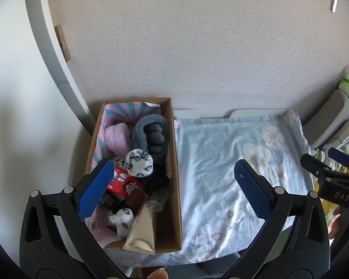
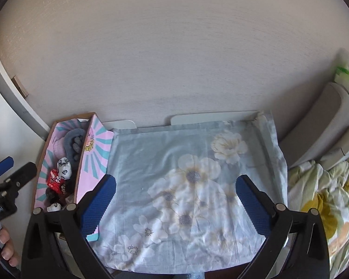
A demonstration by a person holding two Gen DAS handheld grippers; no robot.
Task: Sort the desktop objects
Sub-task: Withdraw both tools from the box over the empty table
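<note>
Both grippers, left gripper [image 1: 172, 189] and right gripper [image 2: 175, 201], gape wide and empty, tilted down over the floral cloth [image 2: 186, 174] beside the sock-filled cardboard box [image 1: 173, 162].

A brown cardboard box [image 1: 174, 162] stands on the left of the bench, against the rear wall [image 1: 197, 46]. In it, at the back, a pink fluffy sock roll [image 1: 116, 138] lies left of a grey fuzzy sock bundle [image 1: 151, 134]; a white patterned sock ball [image 1: 139, 162] lies before them, a red printed carton [image 1: 124, 182] nearer still, and a gold foil pouch [image 1: 140, 234] at the front. Right of the box, a pale blue floral cloth [image 1: 221, 162] covers the bench.
</note>
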